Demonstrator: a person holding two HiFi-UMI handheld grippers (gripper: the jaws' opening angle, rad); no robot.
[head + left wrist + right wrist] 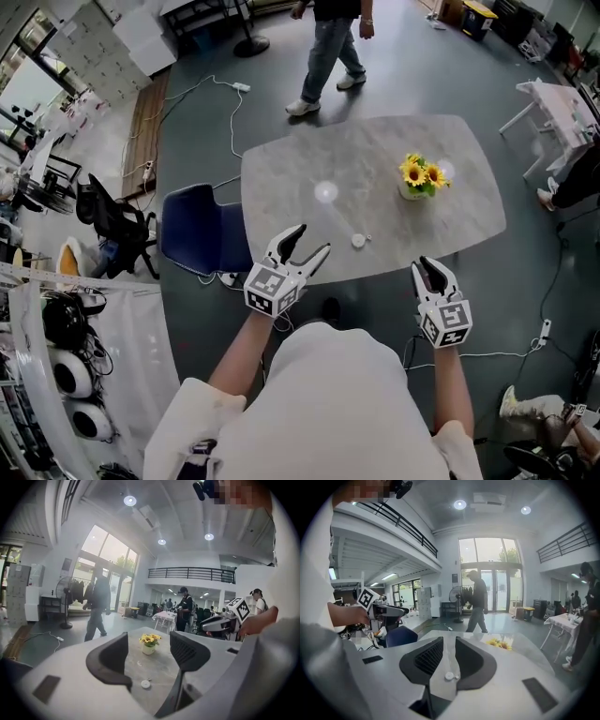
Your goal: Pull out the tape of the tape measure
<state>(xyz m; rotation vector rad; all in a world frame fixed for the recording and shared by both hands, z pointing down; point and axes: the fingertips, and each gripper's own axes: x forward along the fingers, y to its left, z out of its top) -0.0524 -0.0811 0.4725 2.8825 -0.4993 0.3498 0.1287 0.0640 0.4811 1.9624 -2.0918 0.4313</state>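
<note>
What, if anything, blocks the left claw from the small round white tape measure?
Likely nothing, so yes. The left claw is open and empty; only bare grey tabletop lies between it and the tape measure; the sunflower pot stands farther off.

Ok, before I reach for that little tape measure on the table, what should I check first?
1. The small white round tape measure lies free on the grey marbled table: ok.
2. The left gripper has its jaws wide apart with nothing between them: ok.
3. The right gripper is empty: ok, but its jaws stand only narrowly apart.
4. A gripper is at the tape measure: not ok; both are short of it, near the table's edge.
5. The white pot of yellow sunflowers stands clear of the tape measure: ok.
6. The tape's pull tab faces a gripper: cannot tell, too small.
</note>
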